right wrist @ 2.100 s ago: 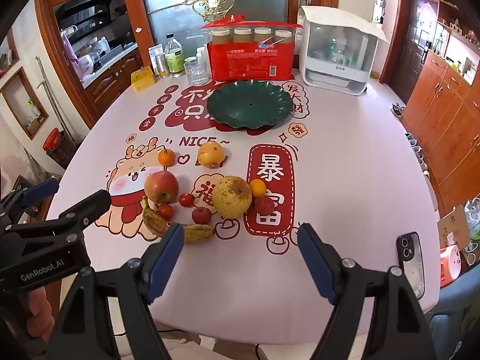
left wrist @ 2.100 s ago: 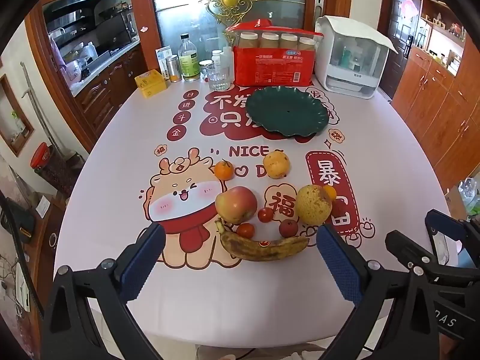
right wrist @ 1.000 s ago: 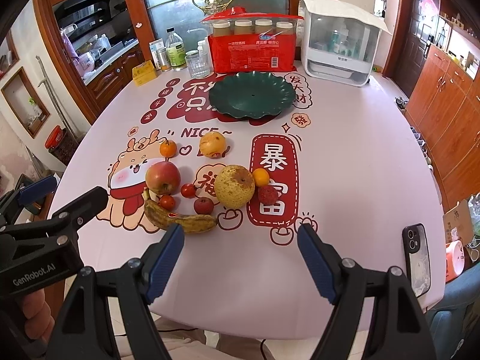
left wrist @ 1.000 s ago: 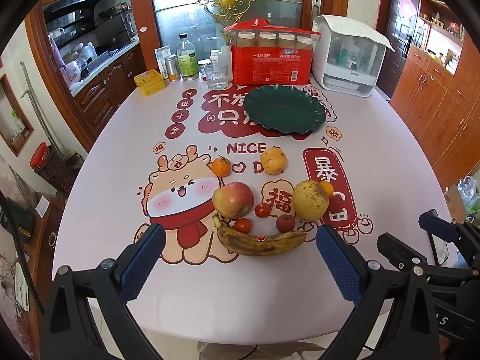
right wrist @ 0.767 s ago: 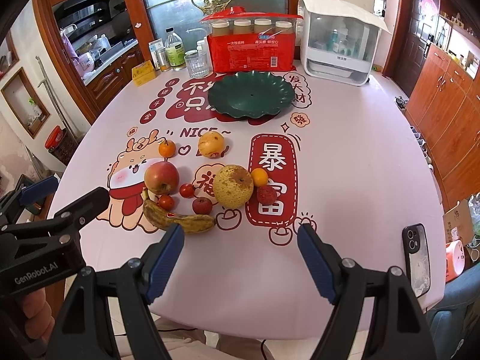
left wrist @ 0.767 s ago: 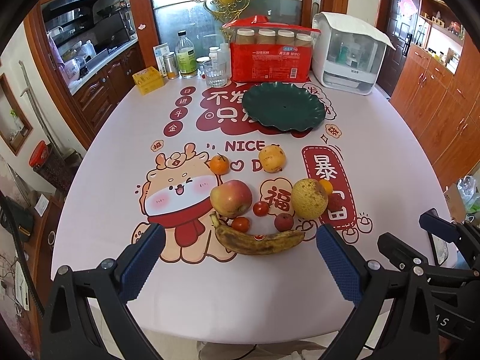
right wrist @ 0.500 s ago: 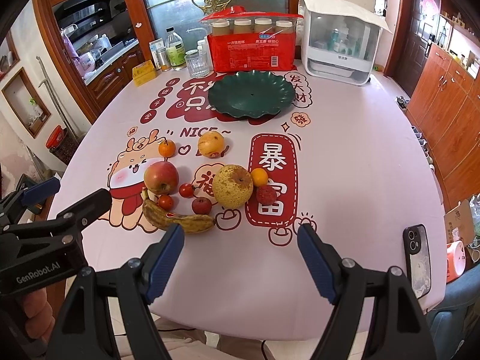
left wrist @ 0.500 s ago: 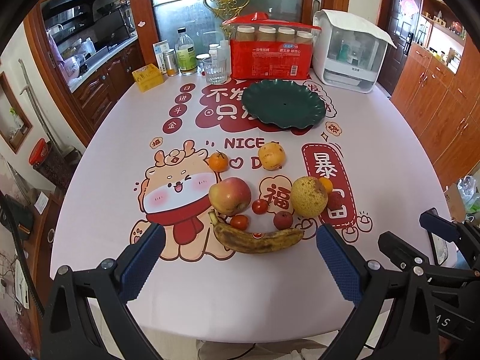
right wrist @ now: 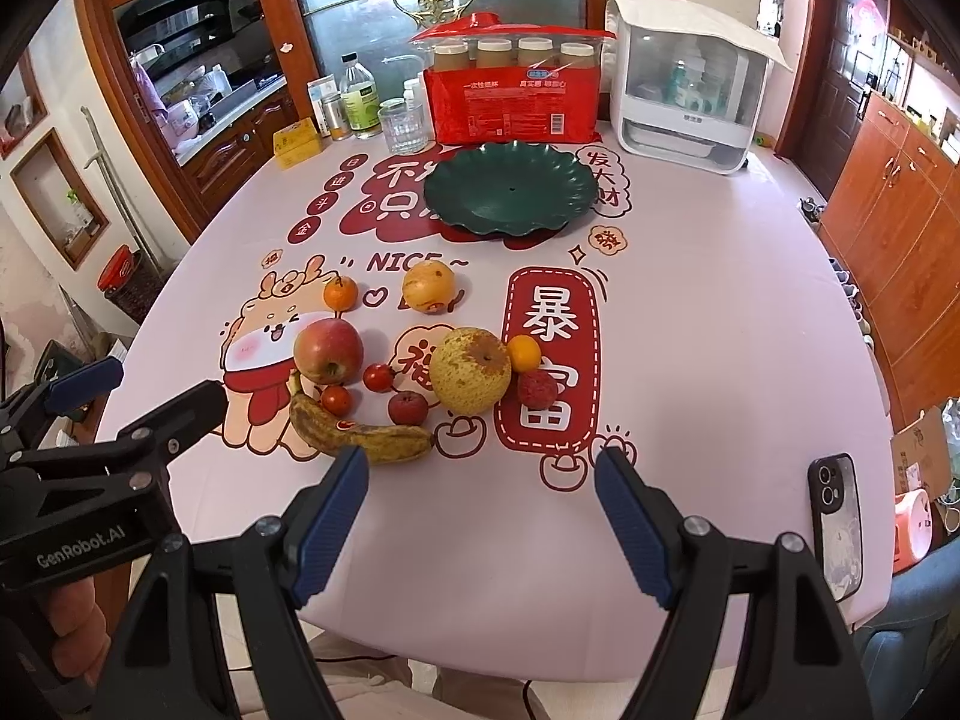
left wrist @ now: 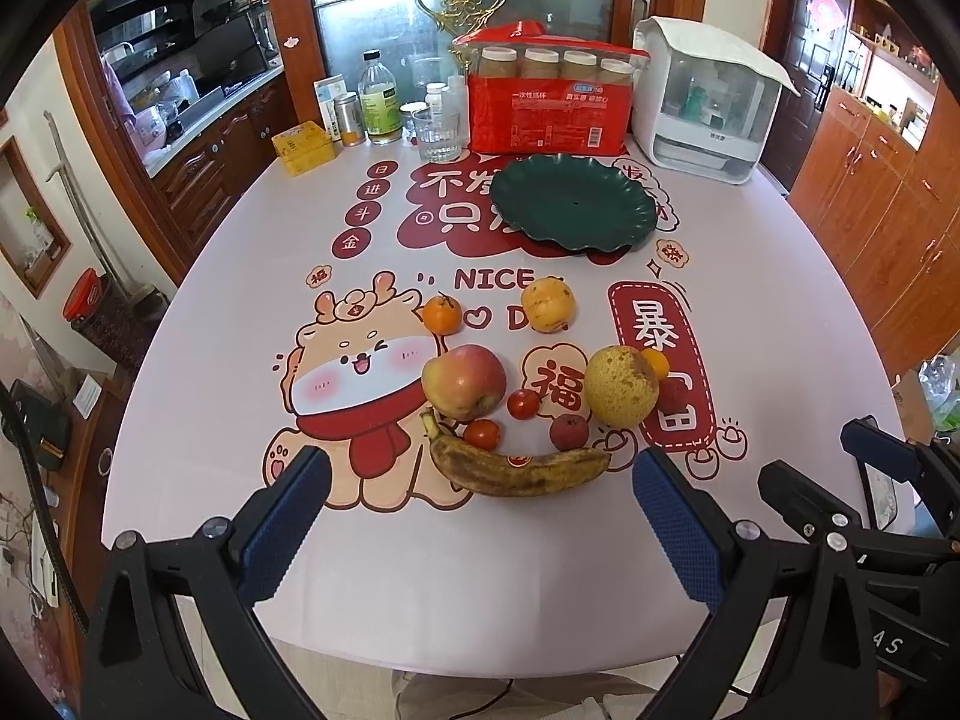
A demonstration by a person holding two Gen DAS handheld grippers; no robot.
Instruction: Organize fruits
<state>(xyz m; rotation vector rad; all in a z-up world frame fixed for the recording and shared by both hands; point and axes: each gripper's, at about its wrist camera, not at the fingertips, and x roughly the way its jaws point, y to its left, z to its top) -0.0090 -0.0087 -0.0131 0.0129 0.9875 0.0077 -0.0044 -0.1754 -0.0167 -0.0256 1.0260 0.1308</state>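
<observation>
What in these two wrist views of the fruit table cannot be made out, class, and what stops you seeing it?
- The small red fruit: left wrist view, partly hidden behind the pear.
- Near tip of the banana: right wrist view, covered by a finger of the right gripper.
- Contents of the white box: both views, blurred behind its clear front.
- The phone: its lower end is cut off by the gripper frame.

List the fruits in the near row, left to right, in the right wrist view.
Red apple → cherry tomato → small dark-red fruit → large yellow pear → small orange. The banana, the other tomato and the red lychee-like fruit overlap these spans, so they are left out.
</observation>
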